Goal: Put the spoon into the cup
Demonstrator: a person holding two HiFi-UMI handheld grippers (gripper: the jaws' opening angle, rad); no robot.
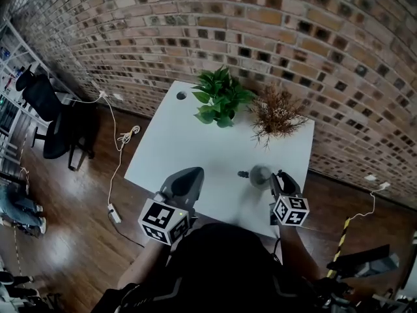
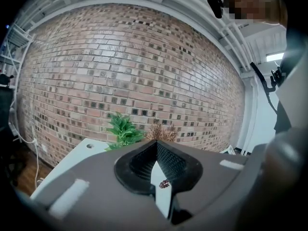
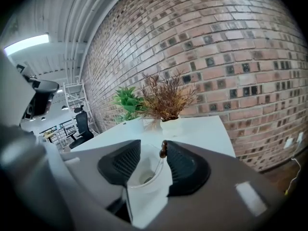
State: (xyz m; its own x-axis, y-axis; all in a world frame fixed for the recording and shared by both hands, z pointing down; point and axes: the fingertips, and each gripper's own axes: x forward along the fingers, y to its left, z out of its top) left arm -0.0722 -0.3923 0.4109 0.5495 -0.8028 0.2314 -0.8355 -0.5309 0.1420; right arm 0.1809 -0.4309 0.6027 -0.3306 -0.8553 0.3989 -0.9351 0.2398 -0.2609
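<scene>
A translucent cup (image 3: 144, 174) stands on the white table (image 1: 182, 142) near its front right edge. The spoon (image 3: 163, 149) stands inside it, its dark handle end leaning over the rim. My right gripper (image 3: 153, 147) is open with one pad on each side of the cup, and the spoon end is close to the right pad. From the head camera, the cup (image 1: 260, 175) sits just left of the right gripper (image 1: 275, 177), with the spoon end (image 1: 243, 173) sticking out to the left. My left gripper (image 1: 189, 178) hovers over the front edge, pad tips together (image 2: 156, 146), holding nothing.
A green potted plant (image 1: 220, 96) and a dried brown plant (image 1: 277, 113) stand at the back of the table by the brick wall. A cable hole (image 1: 181, 95) is in the back left corner. An office chair (image 1: 49, 119) and a cable (image 1: 117, 168) are on the floor at left.
</scene>
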